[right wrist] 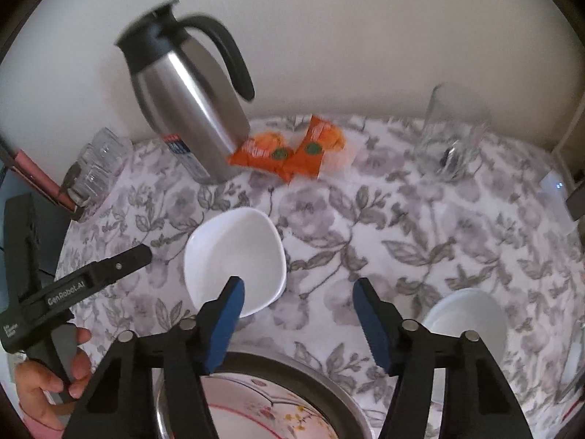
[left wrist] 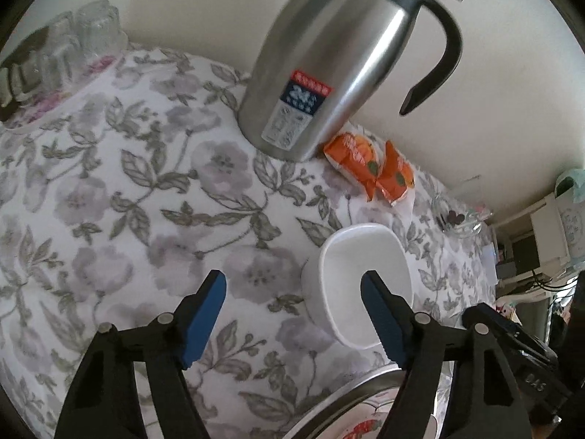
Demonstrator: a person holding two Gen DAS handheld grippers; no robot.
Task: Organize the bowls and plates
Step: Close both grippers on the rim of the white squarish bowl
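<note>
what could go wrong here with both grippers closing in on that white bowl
1. Both the left gripper and the right gripper hover open near the same white bowl; they might collide.
2. The bowl sits just beyond the flowered plate in its metal rim; a nudge could knock it against that.
3. The steel jug and drinking glass stand behind; an overshoot could tip them.

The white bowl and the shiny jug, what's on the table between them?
Nothing: only flowery tablecloth lies between the white bowl and the jug, seen from the right wrist.
</note>
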